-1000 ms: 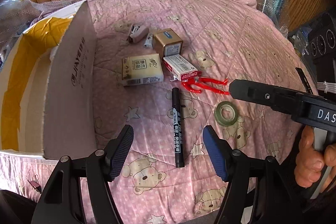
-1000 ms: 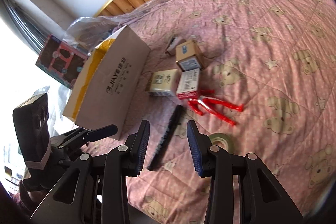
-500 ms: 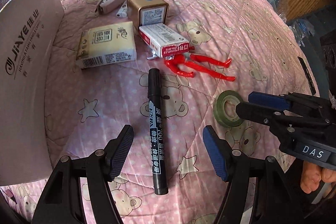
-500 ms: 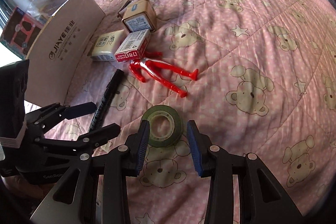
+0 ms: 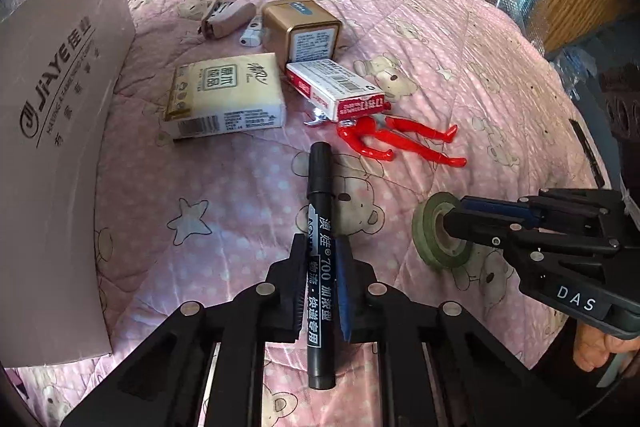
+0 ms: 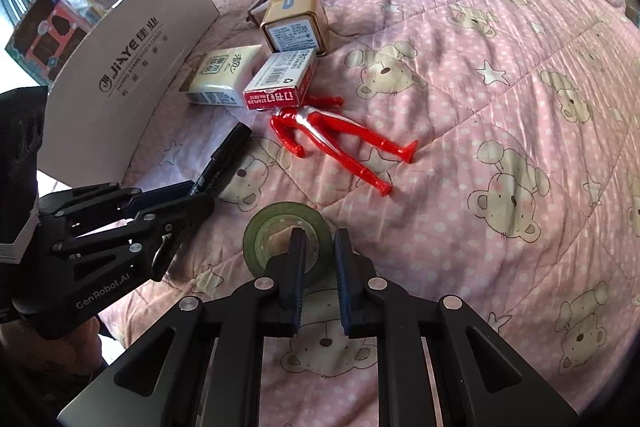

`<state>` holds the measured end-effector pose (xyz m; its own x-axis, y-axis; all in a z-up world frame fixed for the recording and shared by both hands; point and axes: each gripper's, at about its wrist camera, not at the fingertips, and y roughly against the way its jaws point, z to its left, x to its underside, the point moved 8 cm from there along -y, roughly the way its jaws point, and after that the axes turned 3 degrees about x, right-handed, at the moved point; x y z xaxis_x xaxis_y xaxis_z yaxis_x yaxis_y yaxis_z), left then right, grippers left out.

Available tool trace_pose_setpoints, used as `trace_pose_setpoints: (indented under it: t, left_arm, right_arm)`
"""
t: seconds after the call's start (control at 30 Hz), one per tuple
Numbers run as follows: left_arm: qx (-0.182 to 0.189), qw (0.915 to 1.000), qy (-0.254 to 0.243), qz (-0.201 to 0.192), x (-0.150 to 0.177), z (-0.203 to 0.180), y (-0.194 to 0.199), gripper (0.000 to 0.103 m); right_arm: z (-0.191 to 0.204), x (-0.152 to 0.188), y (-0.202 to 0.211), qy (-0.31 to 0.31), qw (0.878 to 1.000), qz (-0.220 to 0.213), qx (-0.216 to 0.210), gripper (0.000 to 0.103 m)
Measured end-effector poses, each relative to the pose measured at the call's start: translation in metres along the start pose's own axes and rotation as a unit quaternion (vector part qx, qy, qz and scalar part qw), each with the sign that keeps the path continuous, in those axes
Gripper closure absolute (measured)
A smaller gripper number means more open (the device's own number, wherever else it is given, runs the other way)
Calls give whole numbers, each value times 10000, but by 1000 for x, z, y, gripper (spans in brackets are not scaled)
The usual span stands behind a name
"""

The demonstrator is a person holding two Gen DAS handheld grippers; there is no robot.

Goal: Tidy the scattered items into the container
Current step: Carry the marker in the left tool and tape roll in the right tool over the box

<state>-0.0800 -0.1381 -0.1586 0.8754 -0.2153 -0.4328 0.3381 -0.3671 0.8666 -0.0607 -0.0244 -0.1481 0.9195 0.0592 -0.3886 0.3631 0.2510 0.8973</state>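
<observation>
On a bed spread with a pink teddy-bear quilt [image 5: 460, 39], the left gripper [image 5: 320, 279] is closing its jaws on the barrel of a black marker [image 5: 320, 211], which is lying lengthwise between the fingers with its capped end pointing toward the other scattered items. Beside it, the right gripper [image 6: 318, 267] is clamping the rim of a green tape roll [image 6: 264, 231], one finger sitting inside the core and the other outside; the roll is resting on the quilt. A red toy figure [image 6: 332, 135] is lying just beyond both tools, its upper end tucked under a red-and-white staples box [image 5: 340, 95]. A tissue pack [image 5: 228, 95] and a gold tin [image 5: 304, 27] are sitting close by, with a small stapler [image 5: 228, 17] farther back. The cardboard box [image 5: 56, 131], standing at the left edge of the quilt, is showing its printed flap to both cameras.
</observation>
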Motion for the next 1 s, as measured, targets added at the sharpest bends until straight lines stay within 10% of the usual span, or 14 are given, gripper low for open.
trace_pose_setpoints:
  t: [1.0]
  left_arm:
    - [-865,9935,175,-714,-29,7,90,89]
  right_arm:
    - [16,-19,45,-201,9934,-829,-763,88]
